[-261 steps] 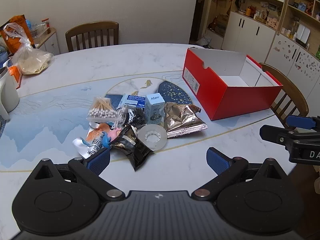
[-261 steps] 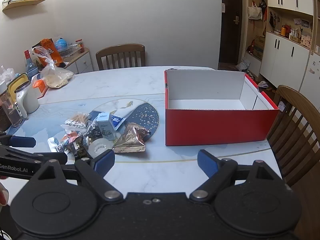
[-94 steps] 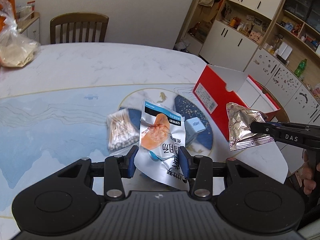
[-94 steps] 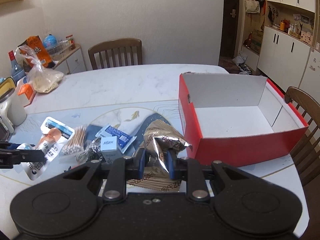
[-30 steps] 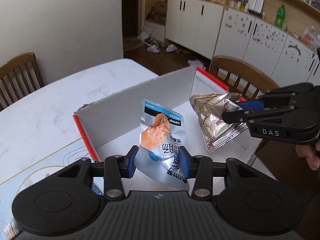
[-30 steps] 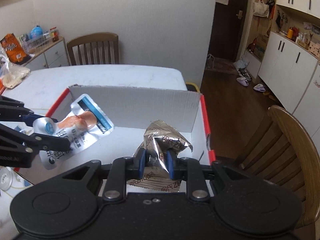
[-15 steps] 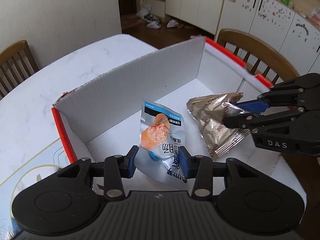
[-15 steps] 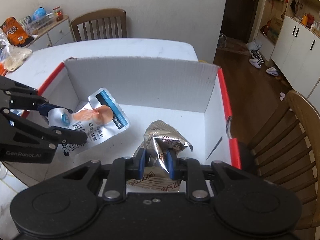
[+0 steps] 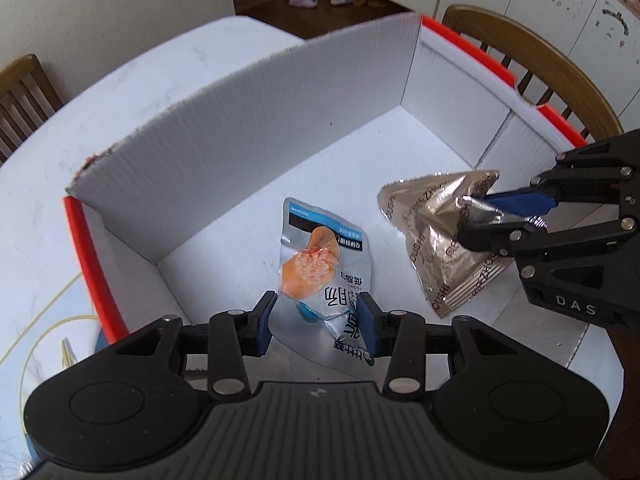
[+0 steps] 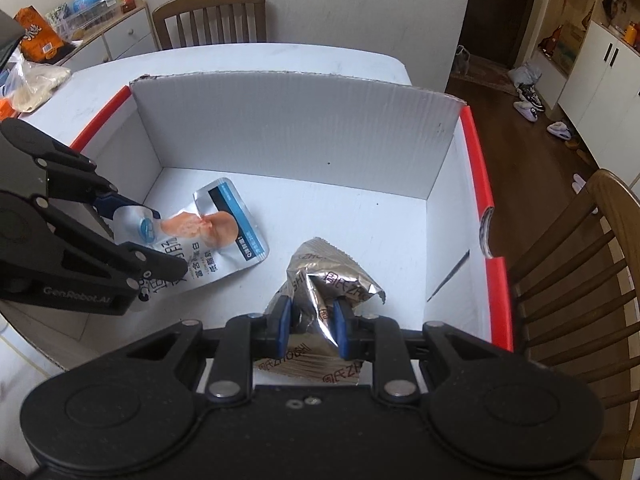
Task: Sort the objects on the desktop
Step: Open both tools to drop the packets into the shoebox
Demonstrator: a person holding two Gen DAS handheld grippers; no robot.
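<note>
White marble-look table (image 10: pixel 248 56) carries a box (image 9: pixel 240 128), red outside with white corrugated walls and floor; one long wall stands taller than the rest, its top edge rough. Wooden slat-back chairs (image 10: pixel 576 280) stand around the table, and white cabinets (image 10: pixel 600 64) line the far wall above a dark wood floor.

Inside the box, the left gripper (image 9: pixel 316 322) has its blue pads clamped on the lower end of a silver pouch (image 9: pixel 320 264). That pouch is flat, glossy foil, printed with an orange-pink food picture, a dark band and a blue band near its top, and large Chinese characters that I cannot read with confidence. In the right wrist view the pouch (image 10: pixel 208 240) slopes down with its upper edge near or on the box floor; contact is unclear. The left gripper (image 10: pixel 136 236) body reads "GenRobot.AI".

Just beside it, the right gripper (image 10: pixel 308 320) is shut on a crinkled, metallic bronze bag (image 10: pixel 332 280), roughly triangular and puffed, with a crimped seam. Red lettering on it shows fragments like "ZHOUSHI" plus Chinese characters. In the left wrist view the bag (image 9: pixel 436 240) hangs over the box floor near the low end wall, and the right gripper (image 9: pixel 476 216) body is marked "DAS". The two packets lie apart, not touching.
</note>
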